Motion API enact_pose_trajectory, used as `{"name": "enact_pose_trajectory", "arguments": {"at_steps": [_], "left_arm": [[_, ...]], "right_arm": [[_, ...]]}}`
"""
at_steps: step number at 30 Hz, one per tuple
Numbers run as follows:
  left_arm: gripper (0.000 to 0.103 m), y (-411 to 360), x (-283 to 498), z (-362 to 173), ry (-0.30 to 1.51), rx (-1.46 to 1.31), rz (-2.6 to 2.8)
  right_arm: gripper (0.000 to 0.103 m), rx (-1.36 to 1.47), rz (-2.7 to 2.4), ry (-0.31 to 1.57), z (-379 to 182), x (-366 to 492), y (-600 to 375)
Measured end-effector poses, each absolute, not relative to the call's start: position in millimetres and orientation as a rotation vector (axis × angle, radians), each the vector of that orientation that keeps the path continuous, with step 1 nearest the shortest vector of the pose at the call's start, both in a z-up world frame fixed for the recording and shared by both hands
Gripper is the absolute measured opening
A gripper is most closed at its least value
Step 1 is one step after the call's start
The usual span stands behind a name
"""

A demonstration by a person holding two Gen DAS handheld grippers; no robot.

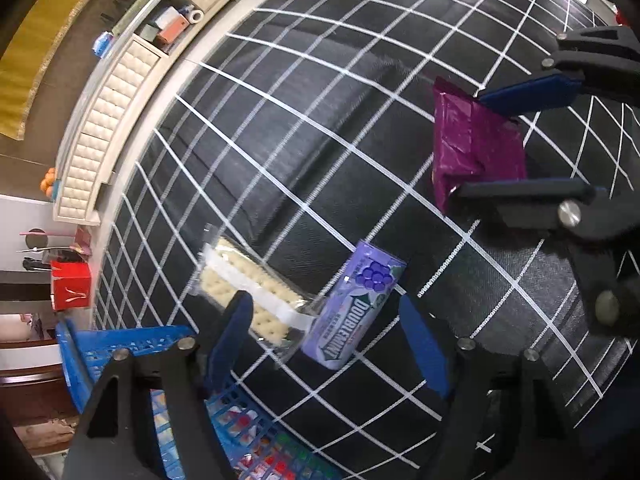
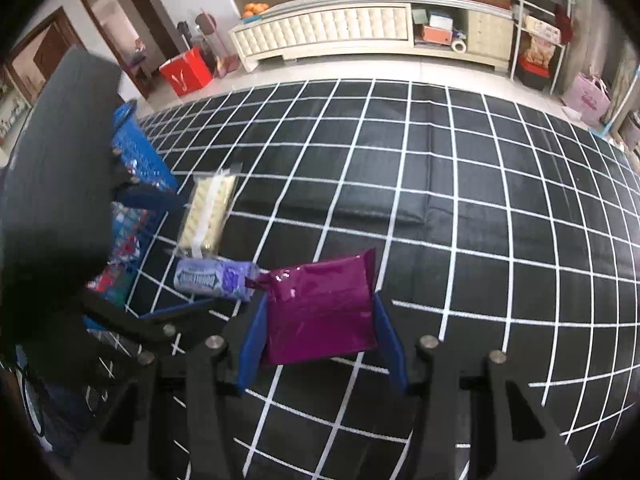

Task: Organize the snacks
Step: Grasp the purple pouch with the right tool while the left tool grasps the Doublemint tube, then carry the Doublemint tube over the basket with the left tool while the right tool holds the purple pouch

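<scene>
Snacks: three lie loose on the checked bench (image 2: 460,184), beside the blue basket (image 1: 80,344) that already holds packets.
Right gripper (image 2: 320,332): pinching the magenta pouch (image 2: 320,312) by both sides, likely basket-bound.
Left gripper (image 1: 328,344): spread, empty, aimed down over the gum box (image 1: 352,300) and cracker pack (image 1: 244,292), probably lining up one.
Risk: those two touch, so one may drag the other.
</scene>
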State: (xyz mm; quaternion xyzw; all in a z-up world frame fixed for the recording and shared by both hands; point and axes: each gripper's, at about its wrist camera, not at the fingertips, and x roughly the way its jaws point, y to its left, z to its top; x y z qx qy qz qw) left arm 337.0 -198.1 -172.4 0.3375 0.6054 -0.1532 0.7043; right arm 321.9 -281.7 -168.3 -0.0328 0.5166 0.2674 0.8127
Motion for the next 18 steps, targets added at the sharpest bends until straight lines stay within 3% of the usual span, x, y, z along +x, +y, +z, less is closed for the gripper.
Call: {"name": "enact_pose_trajectory", "arguments": {"at_steps": [7, 9, 10, 18], "left_arm": [[0.051, -198, 336, -190, 1.367, 0.753, -0.352], [0.043, -198, 337, -191, 1.371, 0.737, -0.357], [0.033, -198, 339, -191, 1.374, 0.721, -0.363], [0.029, -190, 341, -179, 1.328, 0.643, -0.319]], "right_arm": [[0.057, -0.095, 0.576, 1.119, -171, 321, -276], [0.057, -0.100, 0.569, 1.127, -173, 321, -277], [0.057, -0.098, 0.568, 1.133, -173, 322, -277], [0.057, -0.092, 0.576, 1.148, -176, 322, -275]]}}
